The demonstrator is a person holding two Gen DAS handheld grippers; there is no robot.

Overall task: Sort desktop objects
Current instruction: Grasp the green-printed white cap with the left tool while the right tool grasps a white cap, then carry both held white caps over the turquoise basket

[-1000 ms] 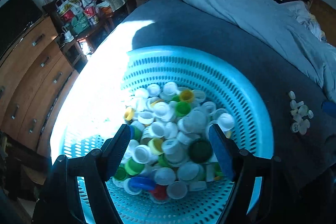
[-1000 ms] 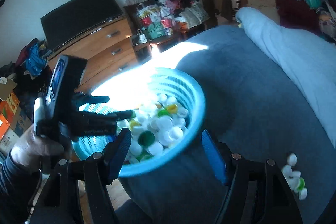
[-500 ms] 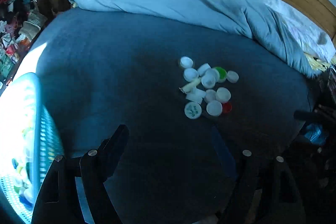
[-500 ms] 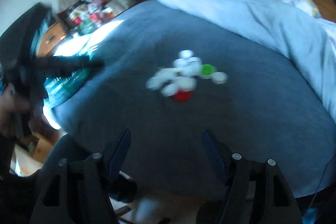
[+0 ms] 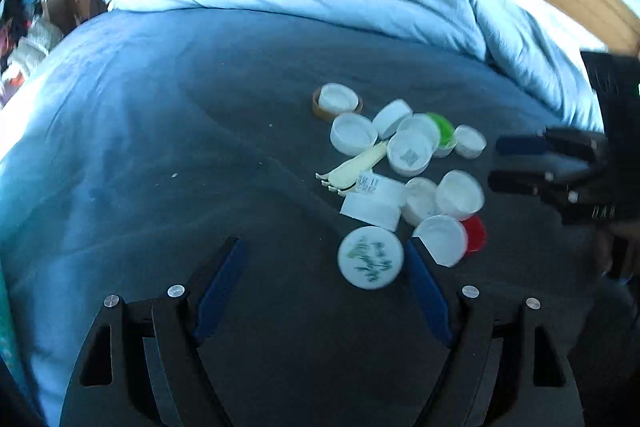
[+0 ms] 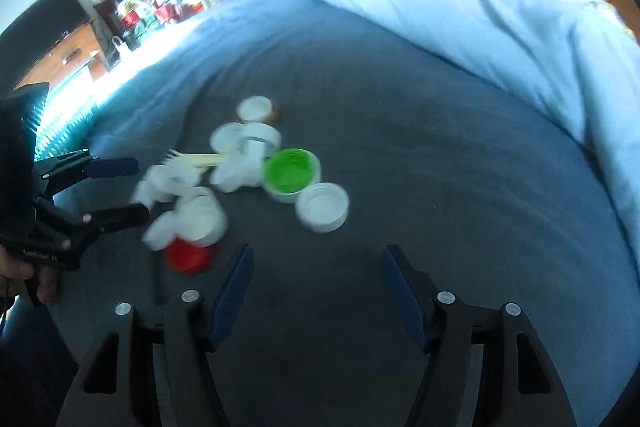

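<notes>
A: Well, from the left wrist view, where do things stand?

B: The left gripper [image 5: 322, 269] hangs over the bed [image 5: 140, 147], jaws apart with nothing gripped. A printed white lid [image 5: 370, 257] lies just inside its right finger, the nearest of the bottle caps [image 5: 400, 167] heaped together to the right. A cream plastic fork [image 5: 352, 167] and a red cap [image 5: 475, 235] lie among them. I'd say the heap is a sorted group, kept apart on the open sheet.

A: And the other gripper?

B: It pokes in from the right edge, fingers toward the heap.

A: The right wrist view?

B: The right gripper [image 6: 316, 277] is empty and its jaws are closing, with only bare sheet between them. A green cap [image 6: 290, 173] and a white cap [image 6: 322, 207] sit just beyond its tips; it looks lined up for one of those. The duvet [image 6: 480, 19] is bunched at the far side, out of the way.
</notes>
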